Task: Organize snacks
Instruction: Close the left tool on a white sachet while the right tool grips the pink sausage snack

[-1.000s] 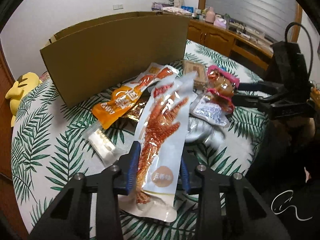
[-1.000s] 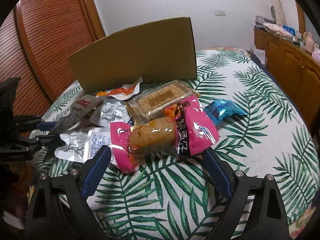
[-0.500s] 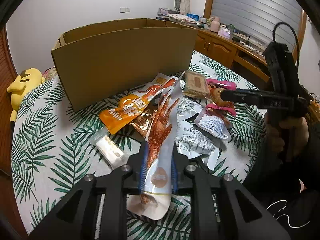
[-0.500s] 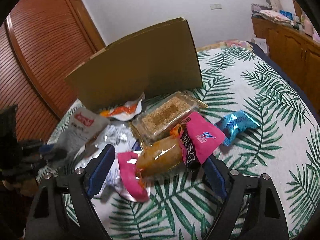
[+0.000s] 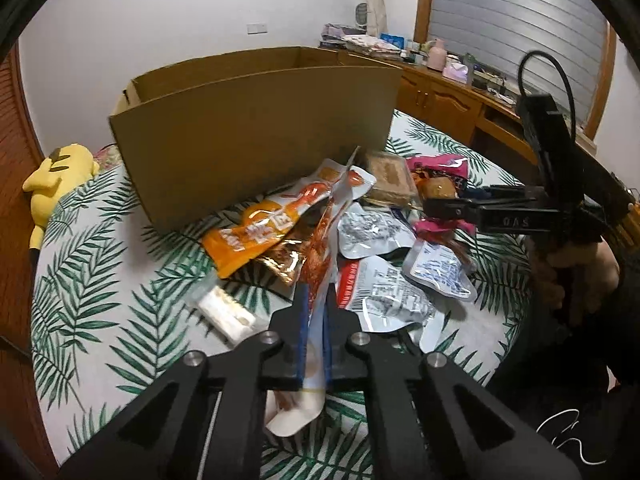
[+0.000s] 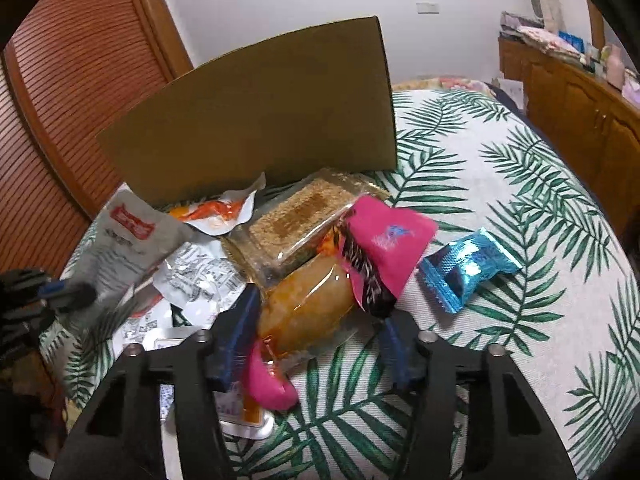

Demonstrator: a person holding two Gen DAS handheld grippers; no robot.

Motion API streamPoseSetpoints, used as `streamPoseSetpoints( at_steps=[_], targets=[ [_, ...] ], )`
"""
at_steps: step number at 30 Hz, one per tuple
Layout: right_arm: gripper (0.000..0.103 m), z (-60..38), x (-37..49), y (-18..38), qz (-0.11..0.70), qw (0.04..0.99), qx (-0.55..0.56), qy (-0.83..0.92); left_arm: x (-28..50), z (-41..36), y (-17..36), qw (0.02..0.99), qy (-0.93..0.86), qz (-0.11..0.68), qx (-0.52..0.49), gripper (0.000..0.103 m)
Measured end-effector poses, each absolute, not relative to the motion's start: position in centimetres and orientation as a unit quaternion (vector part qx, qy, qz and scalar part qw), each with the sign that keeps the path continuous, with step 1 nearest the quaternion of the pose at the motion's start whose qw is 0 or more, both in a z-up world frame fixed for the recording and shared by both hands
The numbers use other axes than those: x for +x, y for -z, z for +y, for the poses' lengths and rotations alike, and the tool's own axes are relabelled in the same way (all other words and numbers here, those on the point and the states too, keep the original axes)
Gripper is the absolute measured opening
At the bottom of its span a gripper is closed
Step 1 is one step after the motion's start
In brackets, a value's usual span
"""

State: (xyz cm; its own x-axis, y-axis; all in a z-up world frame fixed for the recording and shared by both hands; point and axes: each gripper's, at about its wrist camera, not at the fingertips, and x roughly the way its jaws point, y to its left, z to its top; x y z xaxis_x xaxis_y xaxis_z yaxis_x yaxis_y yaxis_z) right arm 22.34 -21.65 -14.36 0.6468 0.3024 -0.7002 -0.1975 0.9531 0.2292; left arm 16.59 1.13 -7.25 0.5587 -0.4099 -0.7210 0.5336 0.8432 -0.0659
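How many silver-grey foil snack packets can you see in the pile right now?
3 in the left wrist view: one mid-pile beside the long white packet, one with blue print at the right edge, one nearest the camera. Others may be buried.

Both grippers are matte black with blue pads on the fingers (image 5: 303,332) and silver screws (image 5: 270,336) at the joints. The right gripper (image 5: 444,207) carries pale lettering and a looping black cable (image 5: 560,76); a dark sleeve (image 5: 628,280) covers its arm.
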Motion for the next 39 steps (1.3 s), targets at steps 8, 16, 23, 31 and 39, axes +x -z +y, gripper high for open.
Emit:
streamPoseSetpoints(
  at_steps=[8, 16, 23, 31, 39],
  targets=[
    [0.052, -22.0, 21.0, 13.9, 0.384, 0.909, 0.068, -0.146, 16.2, 1.4, 7.0, 0.887, 0.261, 0.375, 0.071, 0.0],
    [0.052, -22.2, 19.6, 12.1, 0.366, 0.914, 0.073, -0.156, 15.7, 1.6, 5.4, 0.895, 0.258, 0.362, 0.036, 0.0],
    [0.052, -22.6, 19.9, 9.9, 0.356, 0.917, 0.083, -0.16, 15.8, 1.7, 3.0, 0.902, 0.258, 0.347, 0.003, 0.0],
    [0.052, -22.8, 20.5, 4.7, 0.327, 0.928, 0.071, -0.165, 17.6, 1.7, -1.7, 0.915, 0.255, 0.313, 0.001, 0.0],
    [0.053, -22.7, 22.4, 0.5, 0.3, 0.937, 0.054, -0.17, 20.6, 1.5, -5.6, 0.925, 0.263, 0.275, 0.003, 0.0]
  ],
)
